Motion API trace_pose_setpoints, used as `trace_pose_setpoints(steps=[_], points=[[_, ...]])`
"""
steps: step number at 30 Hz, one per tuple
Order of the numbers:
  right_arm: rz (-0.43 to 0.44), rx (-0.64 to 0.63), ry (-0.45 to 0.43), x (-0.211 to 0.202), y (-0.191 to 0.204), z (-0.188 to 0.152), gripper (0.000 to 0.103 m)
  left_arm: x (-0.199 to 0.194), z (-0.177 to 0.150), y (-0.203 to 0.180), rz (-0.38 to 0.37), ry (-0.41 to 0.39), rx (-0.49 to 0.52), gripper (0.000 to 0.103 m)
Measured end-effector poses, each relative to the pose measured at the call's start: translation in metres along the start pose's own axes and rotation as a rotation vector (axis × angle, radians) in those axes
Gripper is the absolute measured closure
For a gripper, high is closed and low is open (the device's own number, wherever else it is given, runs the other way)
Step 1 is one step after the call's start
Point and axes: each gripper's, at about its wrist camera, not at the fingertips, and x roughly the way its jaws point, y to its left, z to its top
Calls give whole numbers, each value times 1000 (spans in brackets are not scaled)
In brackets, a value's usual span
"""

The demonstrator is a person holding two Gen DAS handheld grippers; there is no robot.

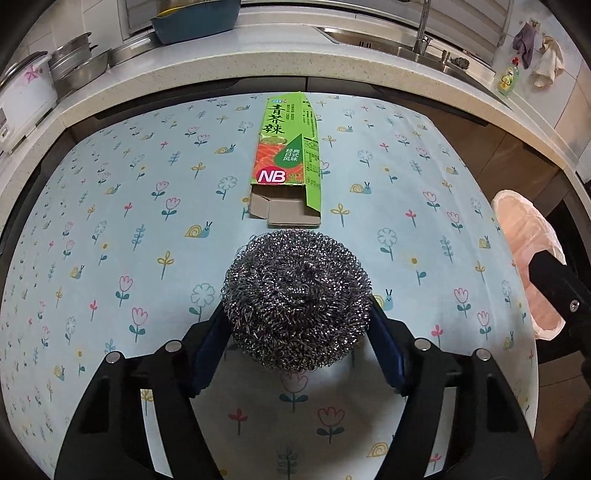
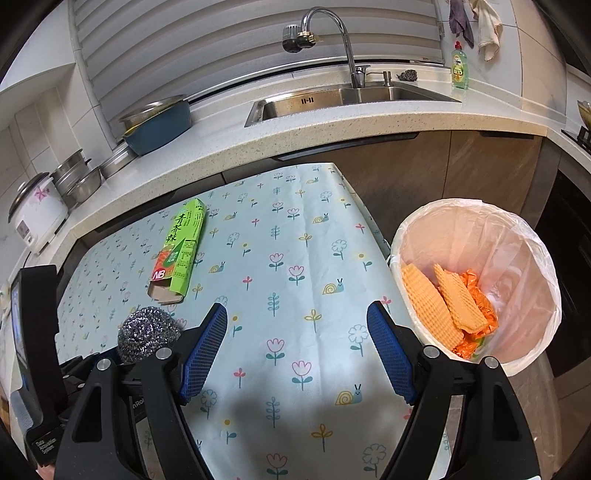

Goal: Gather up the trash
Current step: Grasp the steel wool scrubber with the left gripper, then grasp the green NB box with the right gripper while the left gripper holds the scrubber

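Observation:
My left gripper point(image 1: 297, 332) is shut on a steel wool scrubber point(image 1: 297, 299), which fills the gap between its blue pads above the flowered tablecloth. The scrubber also shows in the right wrist view point(image 2: 147, 334), at the left. An open green carton point(image 1: 286, 155) lies flat on the table beyond the scrubber; it also shows in the right wrist view point(image 2: 179, 251). My right gripper point(image 2: 297, 349) is open and empty over the table's right part. A lined trash bin point(image 2: 476, 214) stands off the table's right edge, with wafers point(image 2: 432, 314) and an orange wrapper point(image 2: 480, 295) inside.
A countertop point(image 2: 332, 125) with a sink point(image 2: 332, 98) and faucet point(image 2: 332, 29) runs behind the table. A blue basin point(image 2: 159, 129), steel bowls point(image 2: 79, 181) and a rice cooker point(image 2: 35, 210) stand at the left. A dish soap bottle point(image 2: 459, 68) is at the right.

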Motion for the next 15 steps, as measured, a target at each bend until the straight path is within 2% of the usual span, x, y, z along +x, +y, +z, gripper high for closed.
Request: trace_pose_setpoints(steps=[7, 15], points=[[9, -19, 5, 4, 12, 1, 28, -15, 0, 14, 16, -44, -15, 39], [41, -62, 8, 15, 45, 9, 28, -40, 16, 58, 37, -104, -76, 39]])
